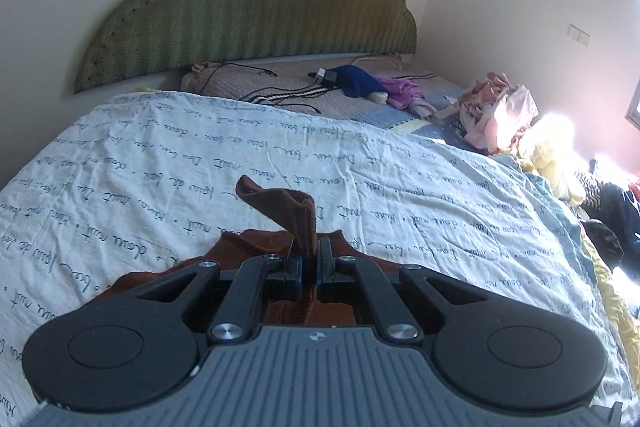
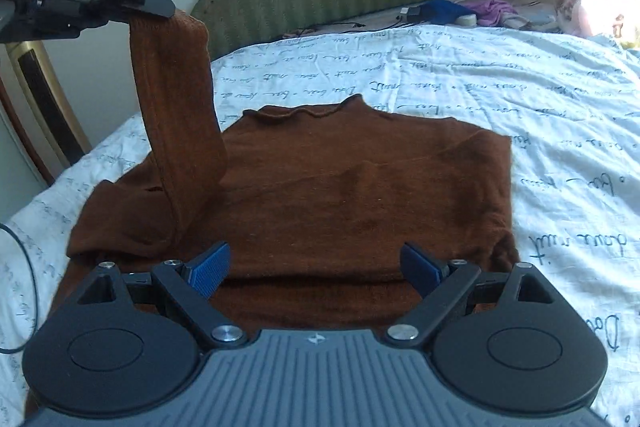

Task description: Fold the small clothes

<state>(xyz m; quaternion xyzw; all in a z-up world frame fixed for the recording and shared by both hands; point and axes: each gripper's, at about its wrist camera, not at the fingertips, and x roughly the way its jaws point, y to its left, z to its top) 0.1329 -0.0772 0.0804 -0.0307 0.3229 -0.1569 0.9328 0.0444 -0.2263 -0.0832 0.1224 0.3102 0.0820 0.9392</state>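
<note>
A brown knit sweater (image 2: 340, 187) lies flat on the white bedspread (image 2: 500, 87), collar toward the headboard. Its left sleeve (image 2: 176, 115) is lifted up off the bed, with my left gripper (image 2: 156, 7) shut on the cuff at the upper left of the right wrist view. In the left wrist view the left gripper (image 1: 308, 259) pinches the brown sleeve (image 1: 292, 215), whose cuff end sticks up past the fingers. My right gripper (image 2: 316, 267) hovers open over the sweater's lower hem, blue pads (image 2: 212, 269) wide apart, nothing between them.
A green padded headboard (image 1: 256, 11) stands at the far end. Cables, a charger (image 1: 326, 77), a blue cloth (image 1: 356, 79) and purple clothes lie near the pillow area. A pink clothes pile (image 1: 496, 115) and dark garments sit at the bed's right edge. A chair (image 2: 40, 107) stands left of the bed.
</note>
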